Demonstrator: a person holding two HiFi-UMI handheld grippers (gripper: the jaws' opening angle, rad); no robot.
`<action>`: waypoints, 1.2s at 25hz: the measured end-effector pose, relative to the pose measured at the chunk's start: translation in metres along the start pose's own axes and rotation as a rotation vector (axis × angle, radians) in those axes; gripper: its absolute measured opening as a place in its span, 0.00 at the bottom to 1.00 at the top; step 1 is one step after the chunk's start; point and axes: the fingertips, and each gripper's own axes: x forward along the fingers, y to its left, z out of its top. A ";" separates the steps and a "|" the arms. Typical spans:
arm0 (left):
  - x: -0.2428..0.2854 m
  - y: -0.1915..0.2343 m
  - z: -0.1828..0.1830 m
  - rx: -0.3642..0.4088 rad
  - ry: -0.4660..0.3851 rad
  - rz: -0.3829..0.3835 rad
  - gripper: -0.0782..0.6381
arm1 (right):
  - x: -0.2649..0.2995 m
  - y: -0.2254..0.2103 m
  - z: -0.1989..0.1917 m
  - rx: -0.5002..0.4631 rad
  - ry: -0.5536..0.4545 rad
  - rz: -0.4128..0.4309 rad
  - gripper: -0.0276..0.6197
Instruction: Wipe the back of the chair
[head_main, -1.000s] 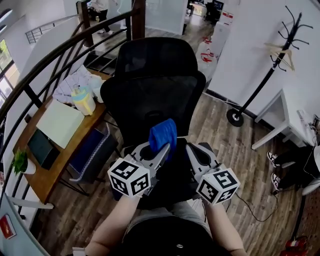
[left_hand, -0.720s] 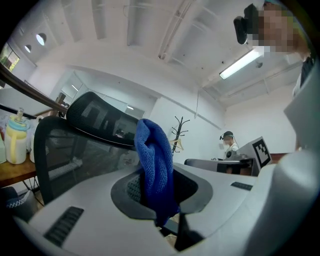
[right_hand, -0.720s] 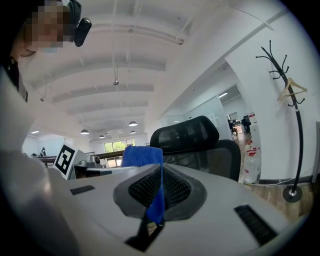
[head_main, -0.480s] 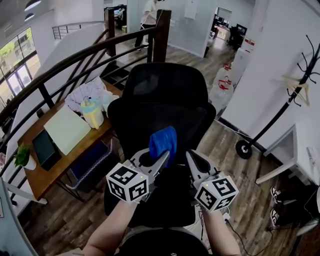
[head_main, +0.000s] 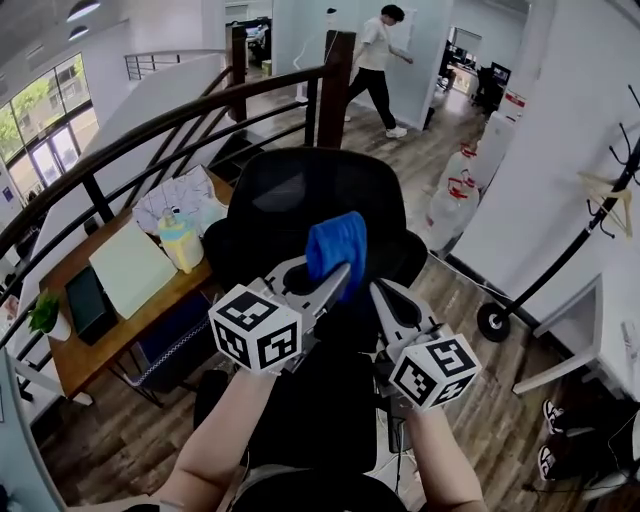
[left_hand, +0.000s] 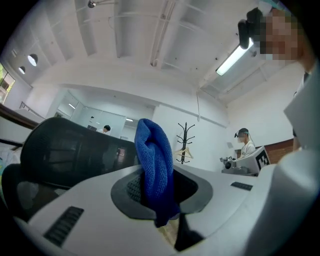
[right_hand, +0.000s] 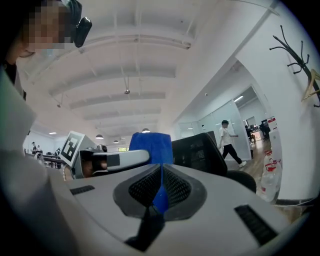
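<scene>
Near chair back (head_main: 290, 195), left gripper (head_main: 338, 277) clamps blue cloth (head_main: 338, 245); right gripper (head_main: 378, 292) closed alongside.

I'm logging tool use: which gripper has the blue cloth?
The left gripper, its jaws clamped on the blue cloth; the right gripper beside it has its jaws together.

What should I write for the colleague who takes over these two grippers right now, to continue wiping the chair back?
Grippers: the left gripper has its fingers shut on the blue cloth, which stands up out of them. The right gripper is beside it, fingers together, holding nothing.
Things: the chair is straight ahead, beyond both grippers; the cloth does not seem to touch it.
Done: cloth is in hand.
Left: bring the cloth to the chair's back and wipe it all.
</scene>
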 end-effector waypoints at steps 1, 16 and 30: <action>0.009 0.000 0.005 0.021 0.003 0.000 0.22 | 0.002 -0.003 0.003 0.001 -0.005 0.005 0.09; 0.096 0.019 0.021 0.019 0.017 -0.008 0.22 | 0.031 -0.042 0.012 0.028 -0.037 0.012 0.09; 0.118 0.061 0.002 0.014 0.114 0.112 0.22 | 0.054 -0.062 -0.003 0.045 0.005 0.011 0.09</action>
